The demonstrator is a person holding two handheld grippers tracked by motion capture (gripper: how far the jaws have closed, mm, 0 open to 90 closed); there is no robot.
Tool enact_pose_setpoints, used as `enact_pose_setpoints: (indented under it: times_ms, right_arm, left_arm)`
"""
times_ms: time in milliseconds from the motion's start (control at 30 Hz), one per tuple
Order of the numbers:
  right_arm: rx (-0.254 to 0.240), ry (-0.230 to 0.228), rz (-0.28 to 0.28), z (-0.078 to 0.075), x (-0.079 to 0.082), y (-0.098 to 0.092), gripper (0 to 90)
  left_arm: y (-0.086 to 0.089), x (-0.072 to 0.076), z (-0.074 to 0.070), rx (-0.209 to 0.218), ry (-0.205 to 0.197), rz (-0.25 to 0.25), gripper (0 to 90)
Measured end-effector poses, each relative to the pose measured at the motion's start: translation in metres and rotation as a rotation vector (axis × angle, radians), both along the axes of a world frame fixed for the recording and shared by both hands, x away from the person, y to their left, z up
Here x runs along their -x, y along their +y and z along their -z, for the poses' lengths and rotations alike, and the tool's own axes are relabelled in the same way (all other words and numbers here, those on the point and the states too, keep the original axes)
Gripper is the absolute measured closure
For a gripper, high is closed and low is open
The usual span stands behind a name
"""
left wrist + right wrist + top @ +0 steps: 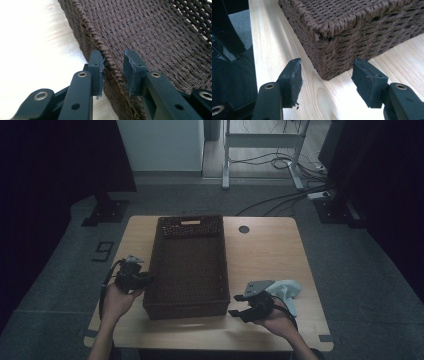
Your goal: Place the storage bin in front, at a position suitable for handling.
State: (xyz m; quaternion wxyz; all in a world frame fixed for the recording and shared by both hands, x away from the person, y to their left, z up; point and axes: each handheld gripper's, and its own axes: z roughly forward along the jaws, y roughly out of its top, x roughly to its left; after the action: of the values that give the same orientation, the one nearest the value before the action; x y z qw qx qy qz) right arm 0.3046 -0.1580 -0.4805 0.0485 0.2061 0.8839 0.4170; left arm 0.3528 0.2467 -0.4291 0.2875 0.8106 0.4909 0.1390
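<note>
On the light wooden surface (270,255), a dark brown woven basket (187,265) lies lengthwise, running from the far edge toward the person's side and set slightly left of centre. A cut-out handle shows in the far end wall of the basket. A small dark round hole (243,229) sits in the surface just right of the far end of the basket.

At the left long wall of the basket, toward its near end, the left claw (146,279) is clamped on the rim. The left gripper view confirms this: the braided rim (105,53) passes between the two black jaws, with one pad (97,72) on the outer face of the wall and the other over the interior weave.

Near the right front corner of the basket, the right claw (239,306) hovers with its jaws apart and nothing between them. In the right gripper view the corner of the basket (329,60) stands just ahead of the gap, apart from both pads (295,82). The bare surface (332,100) shows below the gap.

Behind the right hand (277,320), a pale blue-white object (290,290) rests on the surface; its kind cannot be told.
</note>
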Motion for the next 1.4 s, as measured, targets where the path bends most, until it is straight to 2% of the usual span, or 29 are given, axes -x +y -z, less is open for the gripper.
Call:
enact_pose_setpoints:
  times_ms: [133,333,500,533,567,600,700,800,967,1067,1200,1400]
  right_arm:
    - [0.009,-0.001,0.009,0.000,0.003,-0.009,41.4]
    - [0.025,-0.005,0.026,-0.002,0.007,-0.026,42.4]
    - [0.040,-0.017,0.060,-0.006,0.009,-0.041,43.0]
    - [0.043,-0.020,0.068,-0.006,0.009,-0.043,43.2]
    - [0.047,-0.024,0.077,-0.007,0.009,-0.045,43.3]
    - [0.047,-0.027,0.082,-0.007,0.008,-0.046,43.3]
    - [0.044,-0.029,0.098,-0.007,0.004,-0.044,43.3]
    - [0.033,-0.030,0.091,-0.006,0.000,-0.038,42.8]
    - [0.019,-0.027,0.069,-0.005,0.002,-0.028,42.8]
    - [0.015,-0.026,0.053,-0.004,0.003,-0.020,41.7]
    - [0.013,-0.023,0.026,-0.005,0.005,-0.007,41.3]
    - [-0.002,-0.018,-0.026,-0.003,0.007,0.022,41.0]
  left_arm:
    - [-0.016,-0.008,0.000,-0.022,-0.002,0.032,69.9]
    - [-0.038,-0.018,0.000,-0.016,-0.006,0.073,70.3]
    - [-0.043,-0.022,0.001,-0.015,-0.029,0.095,68.9]
    - [-0.041,-0.020,0.001,-0.011,-0.053,0.099,66.0]
    - [-0.039,-0.019,0.001,-0.008,-0.069,0.100,57.1]
    - [-0.038,-0.018,-0.001,-0.007,-0.077,0.095,49.6]
    - [-0.028,-0.011,-0.008,0.014,-0.101,0.070,35.6]
    - [-0.016,-0.002,-0.012,0.034,-0.108,0.049,28.8]
    - [0.002,0.014,-0.010,0.026,-0.108,0.033,24.8]
    - [0.012,0.020,-0.007,0.059,-0.109,0.015,24.8]
    - [0.023,0.025,-0.008,0.056,-0.112,0.002,24.8]
    - [0.028,0.027,-0.010,0.049,-0.115,-0.012,25.2]
